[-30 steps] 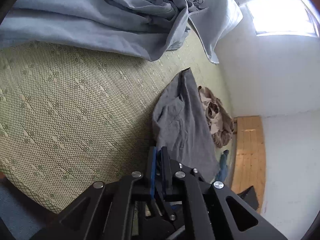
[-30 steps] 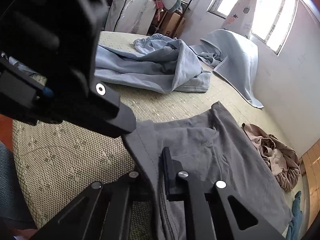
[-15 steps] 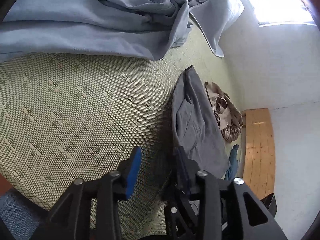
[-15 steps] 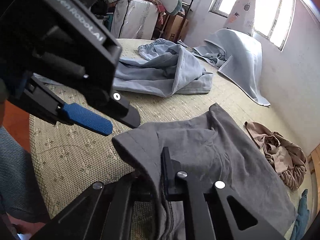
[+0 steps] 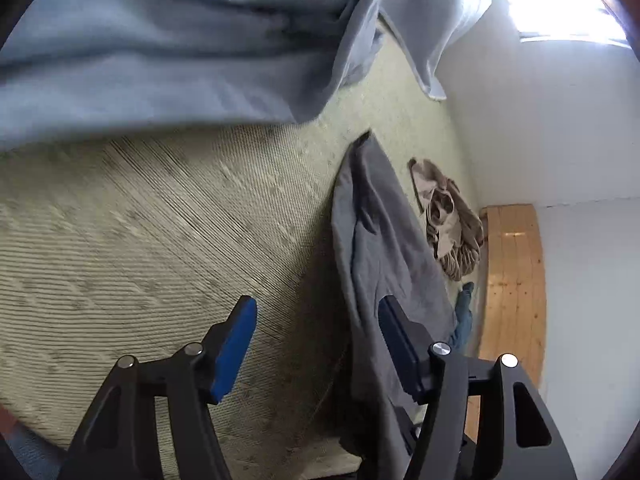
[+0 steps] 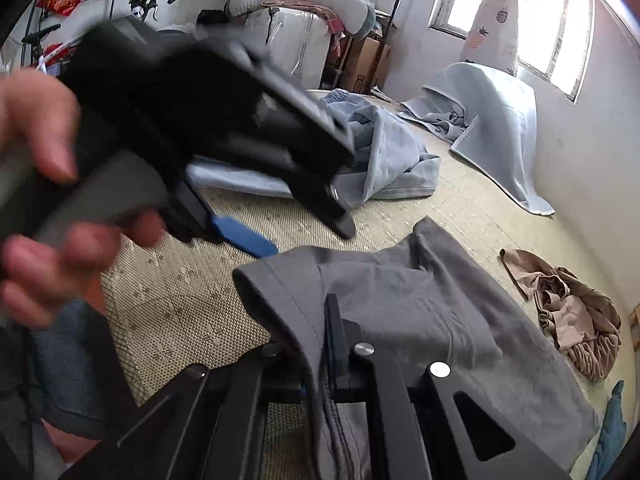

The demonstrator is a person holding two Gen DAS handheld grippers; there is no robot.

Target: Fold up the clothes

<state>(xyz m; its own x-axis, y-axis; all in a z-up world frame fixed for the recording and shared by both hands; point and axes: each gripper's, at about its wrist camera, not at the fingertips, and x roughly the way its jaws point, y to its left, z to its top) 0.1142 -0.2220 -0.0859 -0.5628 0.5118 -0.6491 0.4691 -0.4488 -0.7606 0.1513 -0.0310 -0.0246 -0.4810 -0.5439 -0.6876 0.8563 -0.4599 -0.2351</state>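
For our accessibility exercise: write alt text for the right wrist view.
The right gripper is shut on a grey garment spread over a woven mat. A hand holds the left gripper beside it, jaws open; light blue bedding lies behind.

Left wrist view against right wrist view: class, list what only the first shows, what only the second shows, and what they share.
Only the left wrist view shows the wooden floor strip and the open left tongs from behind.

Only the right wrist view shows the person's hand, the cardboard boxes, the white wrapped bundle, and the right tongs shut on the grey shirt.

Both show the grey shirt, the light blue blanket, the brown garment and the woven mat.
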